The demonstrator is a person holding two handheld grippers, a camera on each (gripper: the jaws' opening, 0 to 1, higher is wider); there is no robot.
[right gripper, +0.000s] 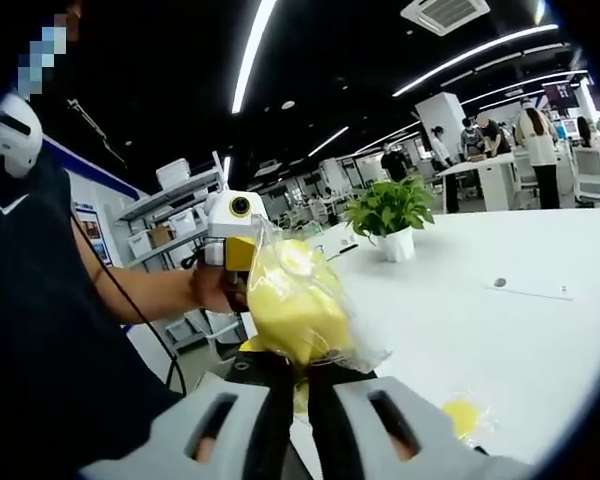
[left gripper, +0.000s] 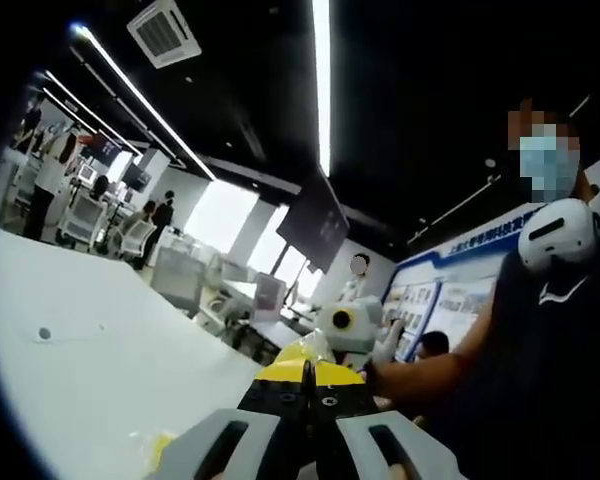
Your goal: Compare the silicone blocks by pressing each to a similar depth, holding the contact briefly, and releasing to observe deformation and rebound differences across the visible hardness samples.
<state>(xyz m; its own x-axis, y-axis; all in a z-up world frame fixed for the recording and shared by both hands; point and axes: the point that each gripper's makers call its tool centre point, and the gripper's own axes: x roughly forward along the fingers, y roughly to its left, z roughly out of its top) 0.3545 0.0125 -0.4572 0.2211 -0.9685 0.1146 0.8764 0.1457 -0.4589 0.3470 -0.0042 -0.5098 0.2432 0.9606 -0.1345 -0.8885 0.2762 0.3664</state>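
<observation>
Right gripper, bottom centre of the right gripper view, jaws clamped on a bagged yellow silicone block lifted off the white desk. Left gripper jaws look together. Pressing not begun; next, set block down. Another bagged piece lies lower right.

I see a white worktop. On it stand a potted plant far back, a flat white sheet with a dark dot mid-way, and a yellow bagged piece near its front edge.
</observation>
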